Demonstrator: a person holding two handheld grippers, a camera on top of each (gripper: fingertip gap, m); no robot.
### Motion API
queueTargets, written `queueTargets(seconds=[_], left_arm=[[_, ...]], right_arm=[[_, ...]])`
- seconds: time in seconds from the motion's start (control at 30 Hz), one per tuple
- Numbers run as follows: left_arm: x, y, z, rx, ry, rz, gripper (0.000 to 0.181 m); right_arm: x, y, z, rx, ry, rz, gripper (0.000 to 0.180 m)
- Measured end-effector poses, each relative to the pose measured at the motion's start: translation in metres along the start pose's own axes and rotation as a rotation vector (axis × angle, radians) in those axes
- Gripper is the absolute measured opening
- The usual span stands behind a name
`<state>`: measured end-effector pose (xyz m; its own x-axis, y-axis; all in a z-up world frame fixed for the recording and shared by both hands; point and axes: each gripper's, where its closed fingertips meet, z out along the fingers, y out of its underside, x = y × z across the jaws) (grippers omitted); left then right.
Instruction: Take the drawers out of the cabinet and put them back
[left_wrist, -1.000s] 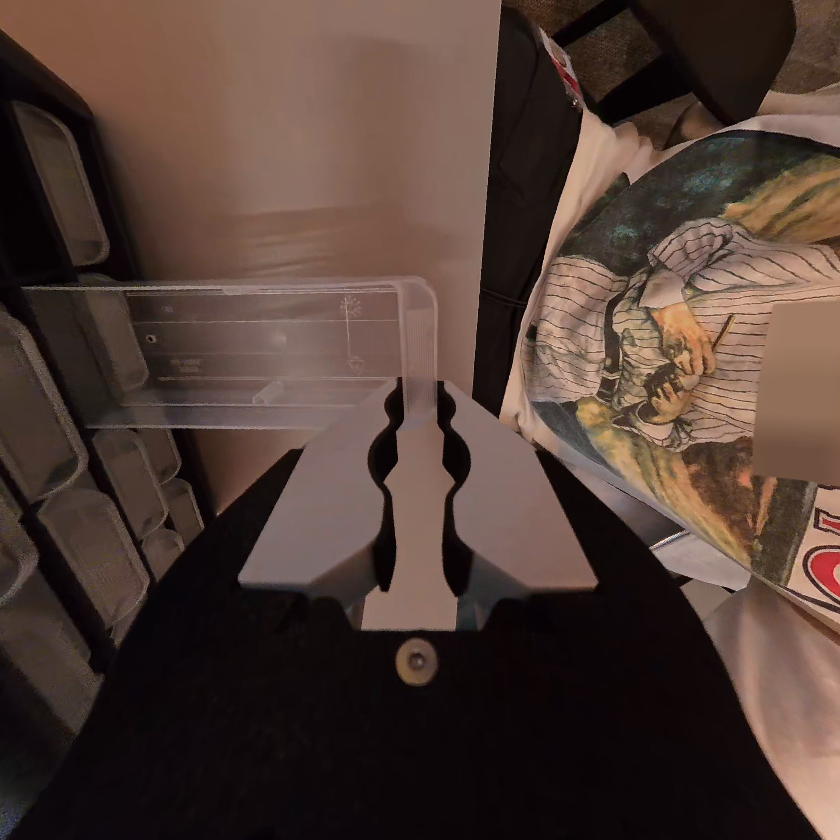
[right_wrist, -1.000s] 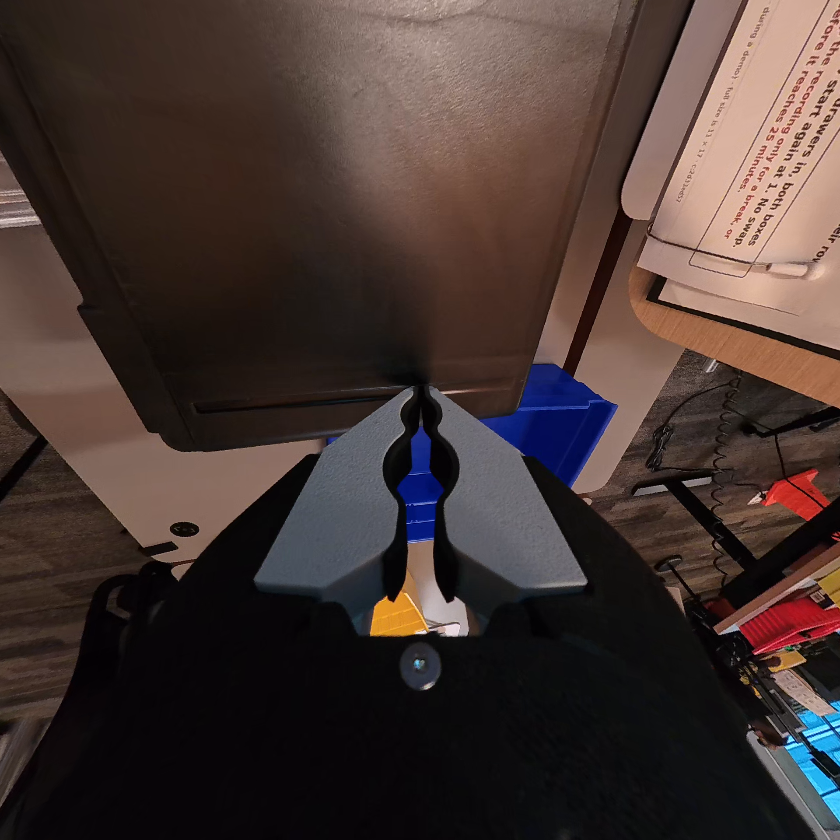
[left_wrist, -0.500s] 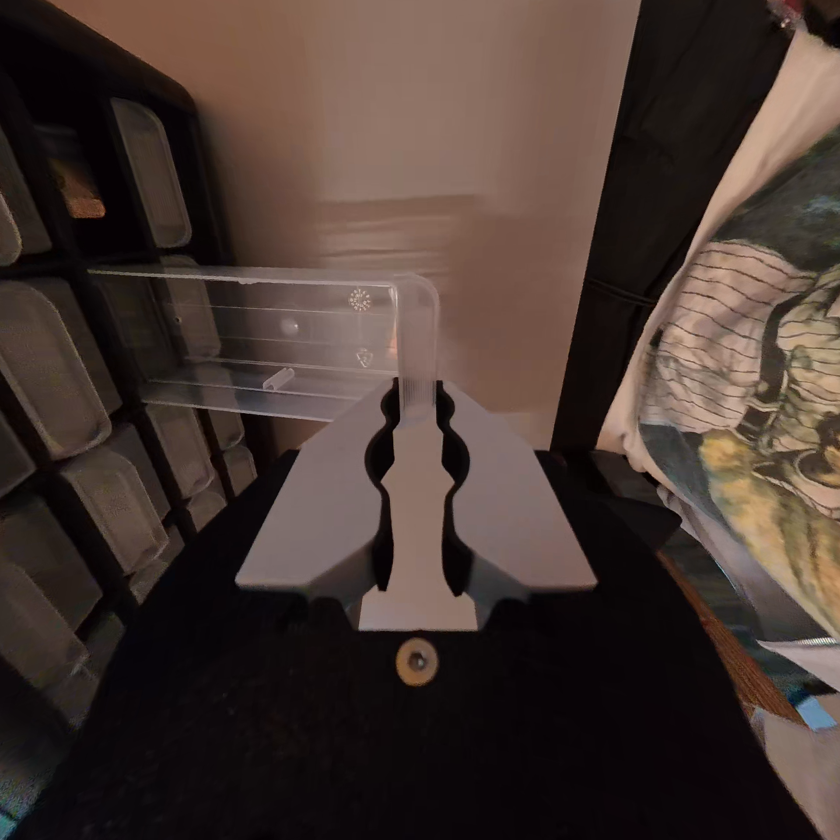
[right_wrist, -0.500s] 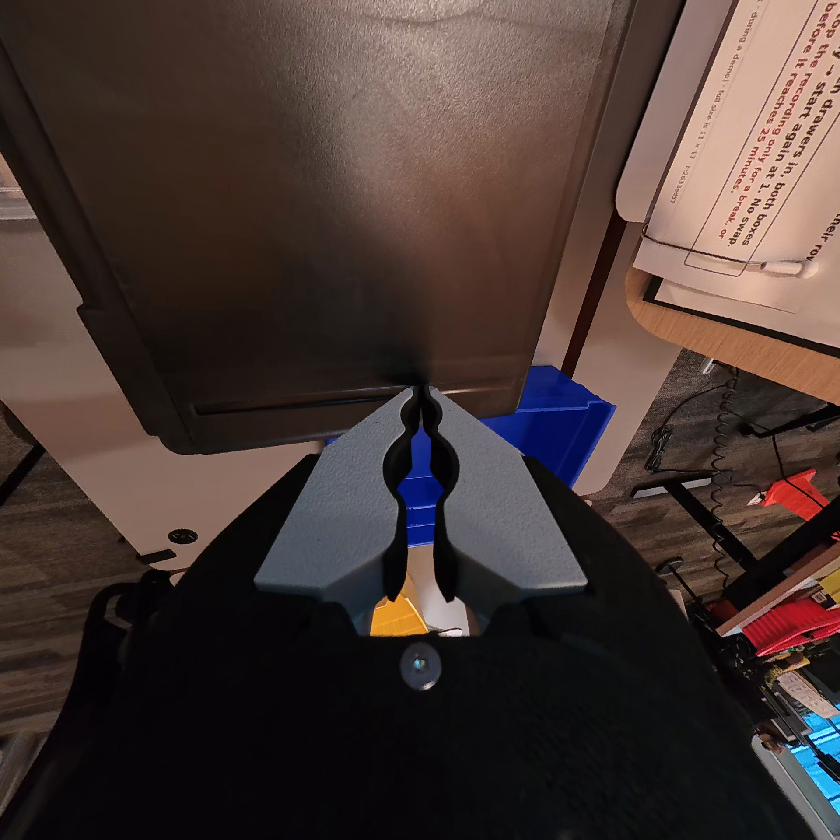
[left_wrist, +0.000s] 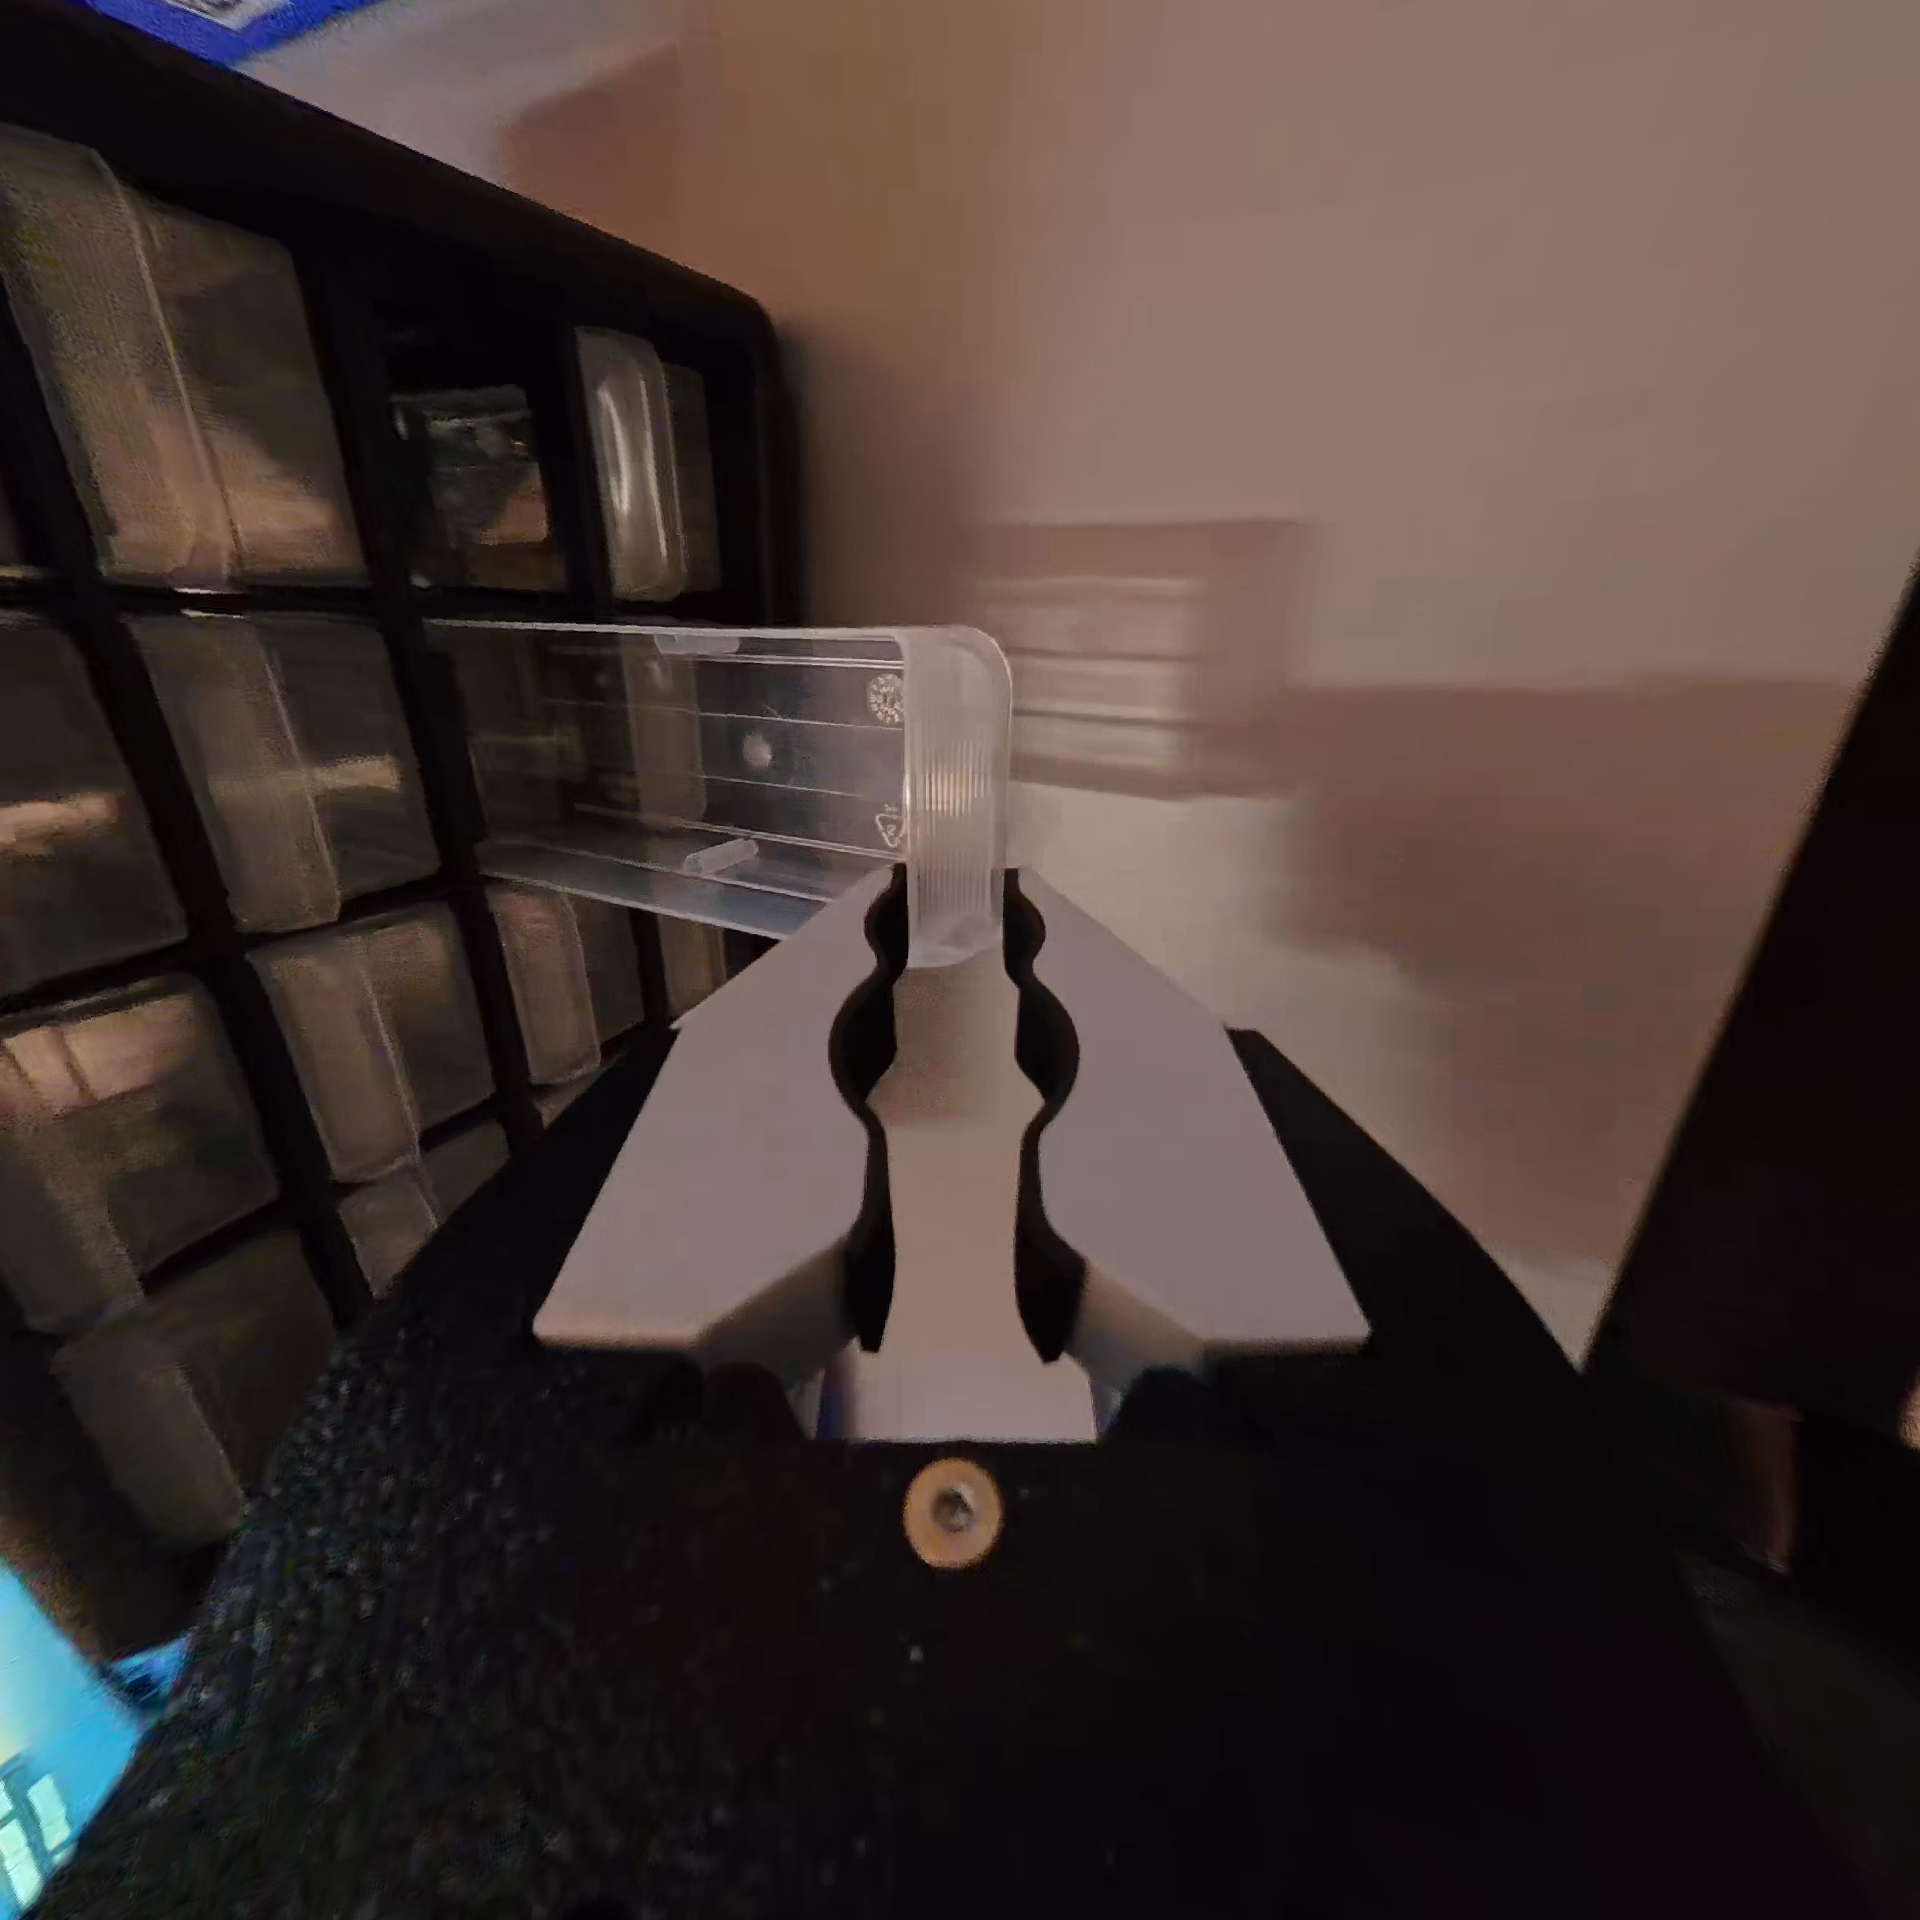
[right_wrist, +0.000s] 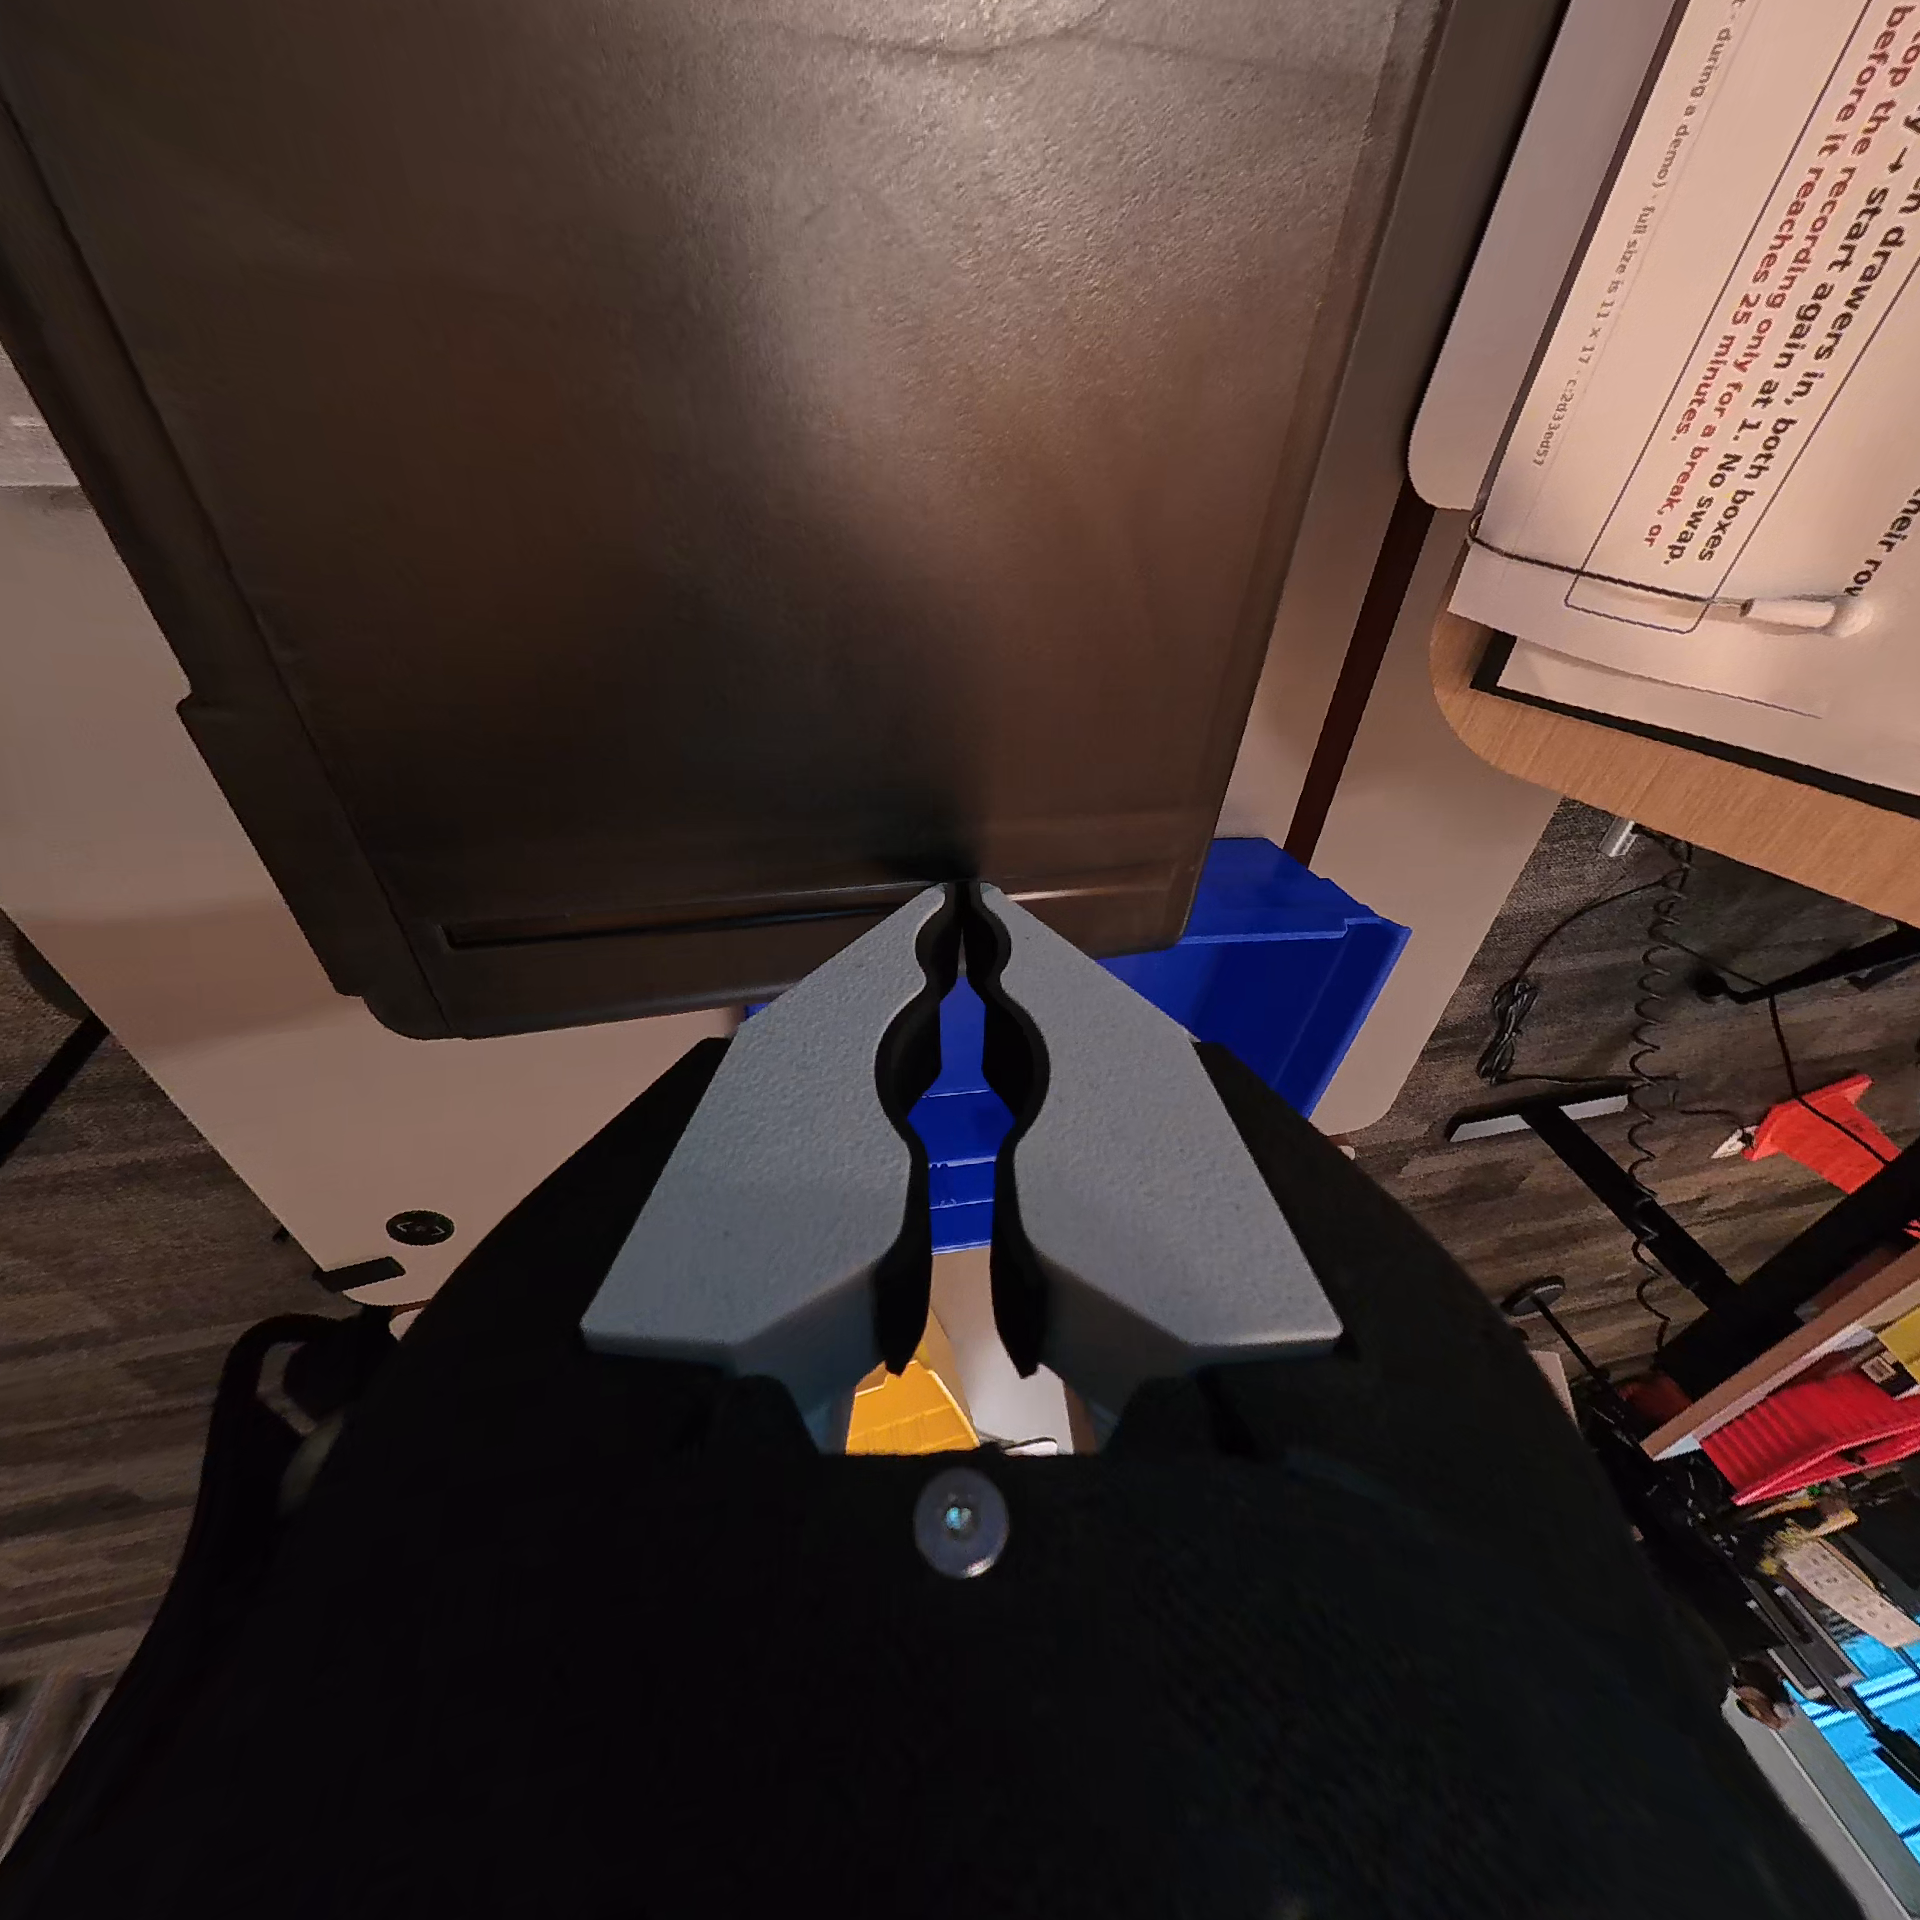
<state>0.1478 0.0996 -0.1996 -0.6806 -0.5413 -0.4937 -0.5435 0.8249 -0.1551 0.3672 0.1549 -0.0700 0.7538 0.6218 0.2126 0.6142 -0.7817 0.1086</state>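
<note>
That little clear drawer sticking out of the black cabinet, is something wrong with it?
Nothing looks broken. The clear drawer juts out of the black cabinet while its neighbours sit flush, because the left gripper grips its front tab.

Left gripper (left_wrist: 951, 914) clamped on something between its fingertips, right gripper (right_wrist: 958, 896) with fingertips pressed together.
</note>
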Motion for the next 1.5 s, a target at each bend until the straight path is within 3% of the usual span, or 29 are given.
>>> queueTargets(seconds=[0.3,0.57,0.7,1.0,1.5], left_arm=[[-0.036,-0.009,-0.007,0.109,-0.653,0.147,0.013],[-0.050,-0.008,0.000,0.147,-1.055,0.289,0.008],[-0.055,-0.005,0.007,0.156,-1.172,0.327,0.007],[-0.083,0.001,0.020,0.105,-1.232,0.302,0.006],[-0.114,0.001,0.037,0.081,-1.189,0.246,0.006]], right_arm=[[0.000,0.000,0.000,0.009,0.009,0.003,0.000],[0.000,0.000,0.000,0.018,0.017,0.011,0.000],[0.000,0.000,-0.001,0.018,0.024,0.012,0.000],[0.000,0.000,-0.001,0.004,0.017,0.013,0.000],[0.000,0.000,-0.001,0.011,0.016,0.013,0.000]])
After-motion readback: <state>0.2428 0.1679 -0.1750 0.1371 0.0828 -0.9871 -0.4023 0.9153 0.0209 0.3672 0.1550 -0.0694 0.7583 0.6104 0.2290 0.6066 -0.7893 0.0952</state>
